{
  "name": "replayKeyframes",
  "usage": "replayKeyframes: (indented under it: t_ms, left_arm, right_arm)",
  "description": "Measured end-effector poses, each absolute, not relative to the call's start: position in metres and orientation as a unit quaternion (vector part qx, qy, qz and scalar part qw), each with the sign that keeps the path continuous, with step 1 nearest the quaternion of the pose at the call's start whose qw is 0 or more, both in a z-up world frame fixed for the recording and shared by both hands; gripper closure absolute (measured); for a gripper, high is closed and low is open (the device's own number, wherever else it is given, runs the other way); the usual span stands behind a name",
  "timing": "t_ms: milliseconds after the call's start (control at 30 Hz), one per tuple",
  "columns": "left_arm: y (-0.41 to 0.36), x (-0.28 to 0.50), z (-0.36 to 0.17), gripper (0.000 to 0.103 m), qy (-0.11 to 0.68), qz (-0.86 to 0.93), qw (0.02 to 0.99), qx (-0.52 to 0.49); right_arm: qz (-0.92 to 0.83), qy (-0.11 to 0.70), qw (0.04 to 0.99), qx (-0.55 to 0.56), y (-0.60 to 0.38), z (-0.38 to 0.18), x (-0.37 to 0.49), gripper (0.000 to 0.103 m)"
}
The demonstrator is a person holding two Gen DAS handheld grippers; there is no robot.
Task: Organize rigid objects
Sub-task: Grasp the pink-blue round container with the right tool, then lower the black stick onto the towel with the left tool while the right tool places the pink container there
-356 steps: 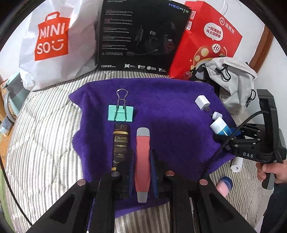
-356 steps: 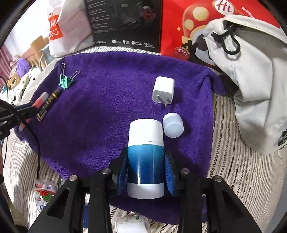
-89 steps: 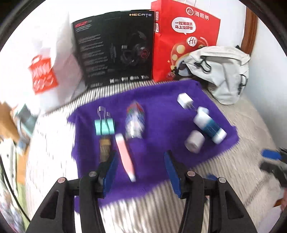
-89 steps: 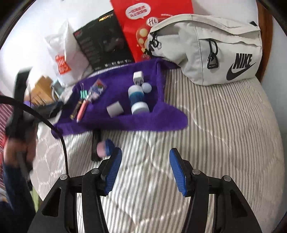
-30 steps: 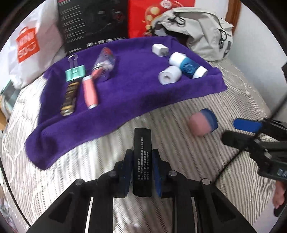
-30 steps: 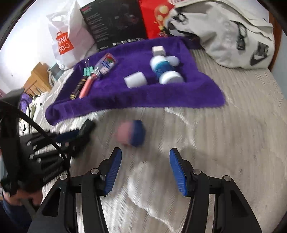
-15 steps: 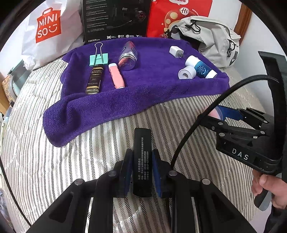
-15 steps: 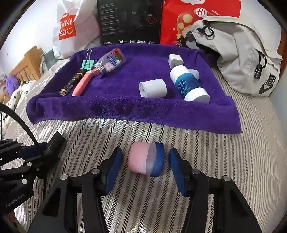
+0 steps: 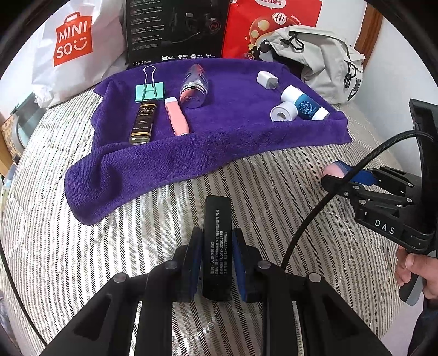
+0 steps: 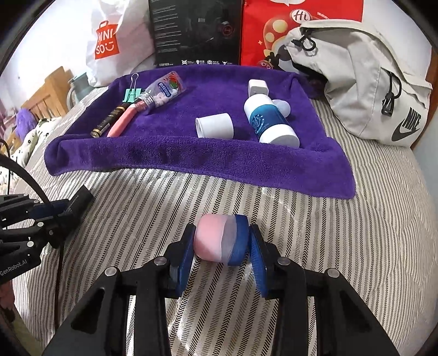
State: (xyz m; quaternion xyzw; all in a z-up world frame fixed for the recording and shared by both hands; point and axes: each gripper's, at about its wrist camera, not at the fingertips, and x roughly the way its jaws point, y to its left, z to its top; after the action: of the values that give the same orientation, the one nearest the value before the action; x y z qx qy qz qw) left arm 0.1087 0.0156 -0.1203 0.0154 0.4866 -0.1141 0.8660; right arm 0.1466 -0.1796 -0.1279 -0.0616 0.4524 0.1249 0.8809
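Observation:
My left gripper (image 9: 216, 235) is shut on a black bar (image 9: 217, 213) with white print, low over the striped bedcover. My right gripper (image 10: 221, 232) is shut on a pink and blue capsule (image 10: 210, 238), its pads pressing both ends. In the left wrist view the right gripper (image 9: 356, 178) sits at the right with the capsule (image 9: 332, 171) showing. The purple towel (image 9: 219, 142) beyond carries a teal binder clip (image 9: 149, 90), a dark bottle (image 9: 142, 120), a pink tube (image 9: 176, 116), a clear bottle (image 9: 194, 85), a white charger (image 9: 267, 79), a white roll (image 9: 283, 111) and a blue-white bottle (image 9: 305, 102).
Behind the towel stand a white Miniso bag (image 9: 74, 46), a black headset box (image 9: 175, 30) and a red paper bag (image 9: 271, 24). A grey Nike bag (image 10: 369, 82) lies at the back right. A hand (image 9: 413, 265) holds the right gripper's handle.
The right gripper's jaws have closed onto the pink and blue capsule. The left gripper keeps its hold on the black bar and has come a little nearer the towel.

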Motion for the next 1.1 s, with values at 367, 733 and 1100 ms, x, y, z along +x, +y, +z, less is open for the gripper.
replayKeyframes:
  t_ms: [367,733,1100]
  left_arm:
    - [0.02,0.108,-0.121,0.082,0.489,-0.117,0.865,0.004]
    - [0.034,0.107,-0.109,0.082,0.481,-0.116,0.869,-0.01]
    - [0.034,0.111,-0.104,0.082,0.48,-0.115,0.87,-0.002]
  right_arm:
    - [0.151,0.475,0.866,-0.042,-0.187,-0.125,0.15,0.065]
    - [0.159,0.475,0.864,-0.043,-0.194,-0.116,0.146,0.065]
    - [0.171,0.471,0.864,-0.043,-0.188,-0.113,0.143,0.065]
